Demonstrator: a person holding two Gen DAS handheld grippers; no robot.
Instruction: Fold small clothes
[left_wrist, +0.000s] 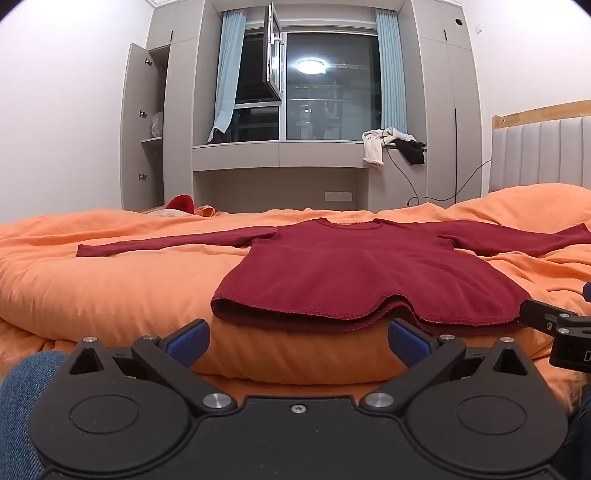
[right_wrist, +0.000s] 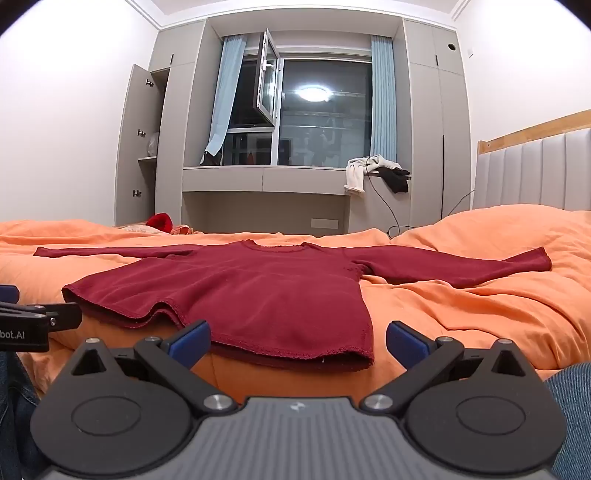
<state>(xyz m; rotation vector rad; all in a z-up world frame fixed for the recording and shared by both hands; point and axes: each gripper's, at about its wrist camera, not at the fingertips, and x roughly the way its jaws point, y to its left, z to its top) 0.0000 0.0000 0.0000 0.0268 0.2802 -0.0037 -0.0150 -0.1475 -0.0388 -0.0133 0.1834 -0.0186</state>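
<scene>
A dark red long-sleeved knit top (left_wrist: 354, 273) lies flat on the bed's rumpled orange duvet (left_wrist: 110, 291), neckline toward twelve o'clock, hem toward six, its sleeves stretched out to nine and three o'clock. In the left wrist view the left claw (left_wrist: 297, 341) hovers at six o'clock just short of the hem, released, its blue-padded fingers (left_wrist: 188, 341) spread wide with nothing between them; the hem's left corner sits just beyond the gap. At three o'clock in that view the black tip of the right claw shows at the hem's right edge. In the right wrist view the right claw (right_wrist: 297, 343) is likewise released and empty, wide apart at six o'clock, with the hem's right corner lying just beyond its gap, apart from the pads. At nine o'clock there the left claw's black tip is seen near the hem's left corner. Blue denim-clad knees (right_wrist: 572, 413) flank the lower frame edges. Beyond the bed, toward twelve o'clock, stand a grey built-in wardrobe (left_wrist: 147, 129) with an open door, a dark window (left_wrist: 325, 85) with pale blue curtains (left_wrist: 227, 74), and white and black garments (left_wrist: 391, 146) heaped on the sill.
</scene>
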